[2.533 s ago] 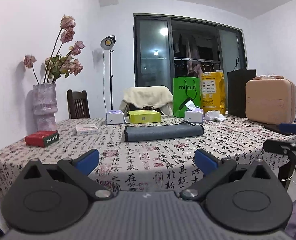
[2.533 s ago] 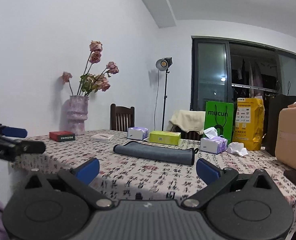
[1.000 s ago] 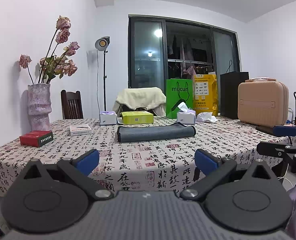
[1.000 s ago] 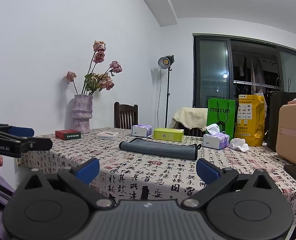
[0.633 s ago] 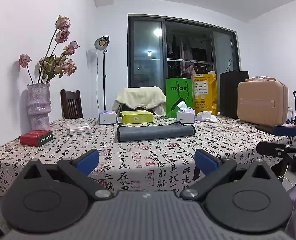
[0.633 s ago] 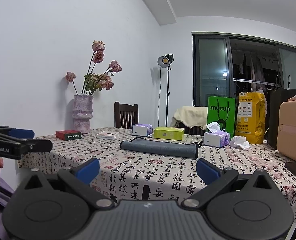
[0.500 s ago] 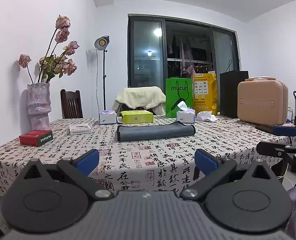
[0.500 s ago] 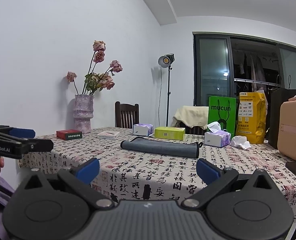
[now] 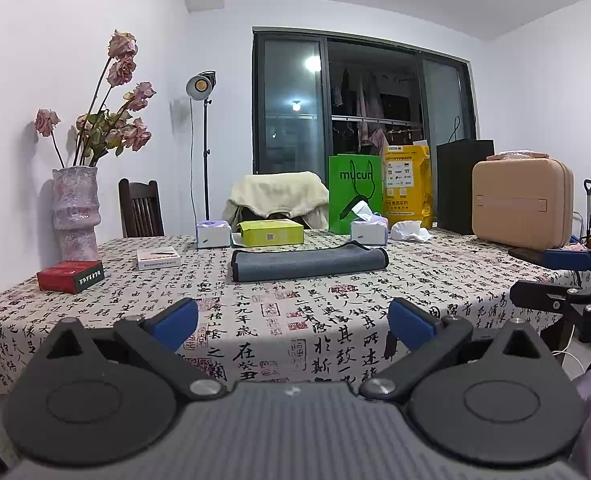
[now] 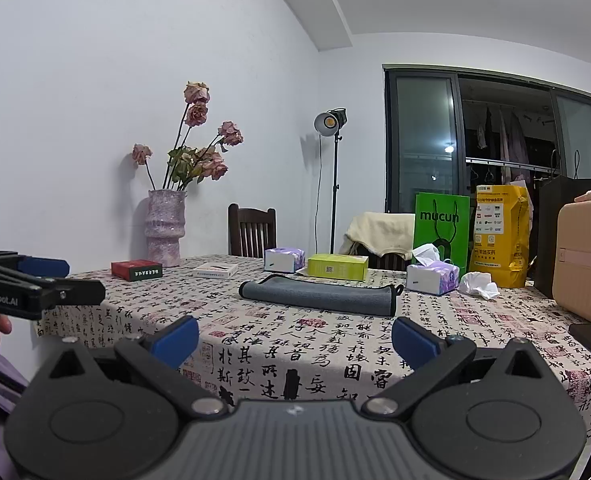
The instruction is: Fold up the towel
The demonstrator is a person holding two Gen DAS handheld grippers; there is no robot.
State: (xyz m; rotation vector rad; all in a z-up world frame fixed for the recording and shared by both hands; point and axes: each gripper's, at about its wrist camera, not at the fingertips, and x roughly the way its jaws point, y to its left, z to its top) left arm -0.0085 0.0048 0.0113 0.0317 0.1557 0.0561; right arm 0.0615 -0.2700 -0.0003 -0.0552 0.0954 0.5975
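Note:
A grey towel [image 9: 309,265] lies folded into a long narrow strip on the patterned tablecloth [image 9: 335,320], toward the far middle of the table; it also shows in the right wrist view [image 10: 319,299]. My left gripper [image 9: 293,322] is open and empty, held back off the table's near edge. My right gripper [image 10: 295,338] is open and empty, also off the near edge. Each gripper shows at the side of the other's view: the right one [image 9: 567,280] and the left one [image 10: 43,284].
A vase of dried roses [image 9: 74,212], a red box [image 9: 70,277] and a white box [image 9: 158,257] stand on the left. Tissue boxes [image 9: 369,229], a yellow-green box [image 9: 270,232], bags and a beige case [image 9: 521,208] line the back and right.
Both grippers have drawn back and dropped slightly from the table over the last seconds, then held still. The towel has not moved.

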